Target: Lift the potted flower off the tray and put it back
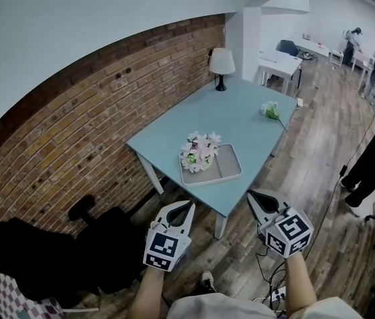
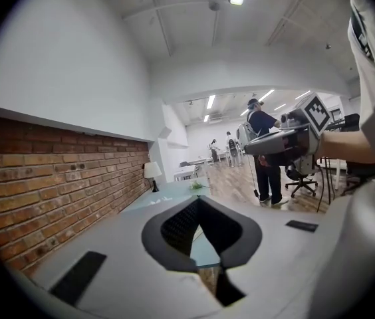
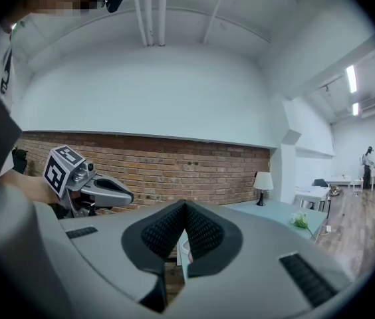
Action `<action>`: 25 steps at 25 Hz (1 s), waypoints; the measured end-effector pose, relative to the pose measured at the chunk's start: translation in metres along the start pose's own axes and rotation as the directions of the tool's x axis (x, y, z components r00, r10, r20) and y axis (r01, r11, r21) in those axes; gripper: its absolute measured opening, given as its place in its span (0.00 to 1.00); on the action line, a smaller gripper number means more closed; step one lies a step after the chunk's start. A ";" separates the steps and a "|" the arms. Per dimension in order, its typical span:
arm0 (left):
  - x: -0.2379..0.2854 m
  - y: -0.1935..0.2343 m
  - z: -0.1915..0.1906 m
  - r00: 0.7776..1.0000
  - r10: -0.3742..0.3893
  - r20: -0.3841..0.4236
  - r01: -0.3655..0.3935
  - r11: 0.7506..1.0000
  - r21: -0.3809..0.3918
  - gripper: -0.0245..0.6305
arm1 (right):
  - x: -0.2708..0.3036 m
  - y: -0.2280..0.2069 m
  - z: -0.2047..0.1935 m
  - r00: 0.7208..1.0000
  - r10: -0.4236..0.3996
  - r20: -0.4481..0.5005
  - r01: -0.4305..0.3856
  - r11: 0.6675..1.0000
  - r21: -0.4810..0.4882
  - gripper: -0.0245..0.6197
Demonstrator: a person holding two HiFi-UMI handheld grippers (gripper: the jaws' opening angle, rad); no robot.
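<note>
Left gripper point(image 1: 185, 210) and right gripper point(image 1: 255, 198) hovering short of blue table point(image 1: 241, 111), jaws pressed together, holding nothing. Potted flower point(image 1: 199, 153) sitting on tray point(image 1: 229, 166). Lifting not yet starting; whole task remaining.

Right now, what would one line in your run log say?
left gripper: shut, empty | right gripper: shut, empty | both: short of table | potted flower: on tray, untouched
</note>
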State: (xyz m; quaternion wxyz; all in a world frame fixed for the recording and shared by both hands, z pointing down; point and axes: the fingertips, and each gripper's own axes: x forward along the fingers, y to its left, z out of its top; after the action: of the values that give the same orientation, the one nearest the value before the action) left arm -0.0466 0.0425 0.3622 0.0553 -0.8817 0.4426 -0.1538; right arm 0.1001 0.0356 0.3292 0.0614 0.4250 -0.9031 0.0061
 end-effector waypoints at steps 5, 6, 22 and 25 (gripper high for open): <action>0.029 0.033 -0.012 1.000 -0.008 -0.007 0.008 1.000 -0.018 0.08 | 0.039 -0.018 -0.009 1.000 -0.013 -0.025 0.013 1.000 0.004 0.05; 0.035 0.039 -0.015 1.000 -0.007 -0.010 0.006 1.000 -0.024 0.08 | 0.047 -0.021 -0.011 0.999 -0.016 -0.035 0.016 1.000 0.000 0.05; 0.103 0.119 -0.063 0.999 0.011 -0.051 -0.016 0.995 -0.101 0.16 | 0.133 -0.074 -0.040 0.997 -0.057 -0.055 0.058 0.998 0.012 0.17; 0.116 0.121 -0.072 0.998 -0.025 -0.061 0.018 0.993 -0.119 0.22 | 0.146 -0.082 -0.055 0.996 -0.037 -0.080 0.040 0.998 0.041 0.20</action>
State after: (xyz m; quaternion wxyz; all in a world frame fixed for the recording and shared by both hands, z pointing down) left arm -0.0971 -0.1201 0.4280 -0.0125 -0.8829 0.4428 -0.1556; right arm 0.0767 -0.1251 0.3972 0.0881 0.4430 -0.8912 0.0412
